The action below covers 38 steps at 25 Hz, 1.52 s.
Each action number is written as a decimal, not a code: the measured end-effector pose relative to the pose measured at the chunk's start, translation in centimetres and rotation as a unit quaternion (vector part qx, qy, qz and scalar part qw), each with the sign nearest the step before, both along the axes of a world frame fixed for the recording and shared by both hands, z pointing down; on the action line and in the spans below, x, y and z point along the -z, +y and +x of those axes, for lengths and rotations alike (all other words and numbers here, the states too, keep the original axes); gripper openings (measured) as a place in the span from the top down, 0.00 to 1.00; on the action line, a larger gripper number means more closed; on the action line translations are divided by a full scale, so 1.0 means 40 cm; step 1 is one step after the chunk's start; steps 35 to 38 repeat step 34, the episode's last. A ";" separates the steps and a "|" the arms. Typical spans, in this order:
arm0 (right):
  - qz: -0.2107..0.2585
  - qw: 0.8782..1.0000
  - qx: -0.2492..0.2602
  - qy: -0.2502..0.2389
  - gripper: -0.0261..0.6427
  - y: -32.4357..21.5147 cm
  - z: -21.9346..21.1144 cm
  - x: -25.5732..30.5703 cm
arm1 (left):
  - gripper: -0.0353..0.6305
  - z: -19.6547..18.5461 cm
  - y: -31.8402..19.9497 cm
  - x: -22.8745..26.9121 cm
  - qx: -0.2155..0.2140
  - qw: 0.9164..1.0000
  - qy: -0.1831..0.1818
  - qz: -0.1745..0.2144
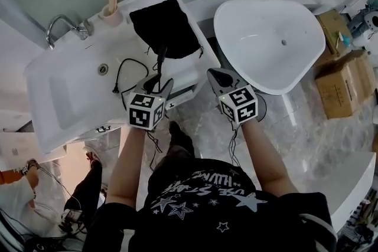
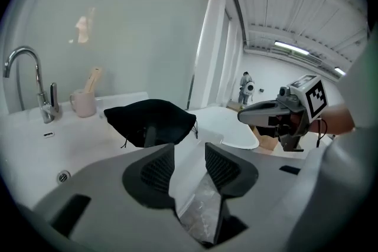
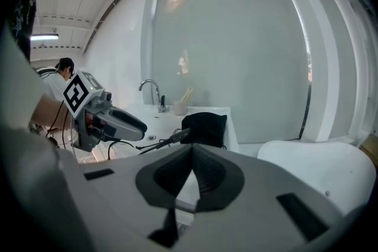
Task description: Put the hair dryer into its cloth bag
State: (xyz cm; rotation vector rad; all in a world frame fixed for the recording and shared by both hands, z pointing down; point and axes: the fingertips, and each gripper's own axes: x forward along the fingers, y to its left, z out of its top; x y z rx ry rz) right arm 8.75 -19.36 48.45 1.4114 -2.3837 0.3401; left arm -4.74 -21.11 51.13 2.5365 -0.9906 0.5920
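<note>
The black cloth bag [image 1: 165,26] lies on the white vanity top [image 1: 109,47], with the hair dryer's dark handle [image 1: 160,59] sticking out of its mouth toward me. Its black cord [image 1: 127,71] loops across the counter by the drain. My left gripper [image 1: 157,84] hovers just short of the handle, jaws apart with nothing between them [image 2: 189,157]. My right gripper [image 1: 216,76] hangs off the counter's right edge, over the floor, shut and empty [image 3: 192,155]. From the right gripper view the bag [image 3: 204,127] and handle [image 3: 177,137] sit ahead, to the left.
A sink basin [image 1: 59,97] with a chrome faucet [image 1: 62,25] takes the counter's left part, and a pink cup [image 1: 110,12] stands behind it. A white bathtub [image 1: 266,38] sits to the right, cardboard boxes [image 1: 342,79] beyond it. Another person's leg [image 1: 82,192] shows at lower left.
</note>
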 end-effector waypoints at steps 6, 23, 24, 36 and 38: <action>0.022 0.999 0.006 0.023 0.95 0.108 0.044 0.037 | 0.90 0.021 0.087 0.047 0.034 0.998 0.001 0.044; 0.046 0.999 -0.027 -0.005 0.95 0.431 0.125 0.064 | 0.93 0.068 0.395 0.070 0.040 0.997 -0.008 0.066; 0.047 0.998 -0.028 -0.007 0.95 0.446 0.125 0.063 | 0.93 0.067 0.413 0.070 0.039 0.997 -0.006 0.065; 0.054 0.998 -0.028 -0.006 0.95 0.572 0.124 0.070 | 0.93 0.047 0.565 0.071 0.051 0.997 0.007 0.057; 0.054 0.998 -0.028 -0.006 0.95 0.572 0.124 0.070 | 0.93 0.047 0.565 0.071 0.051 0.997 0.007 0.057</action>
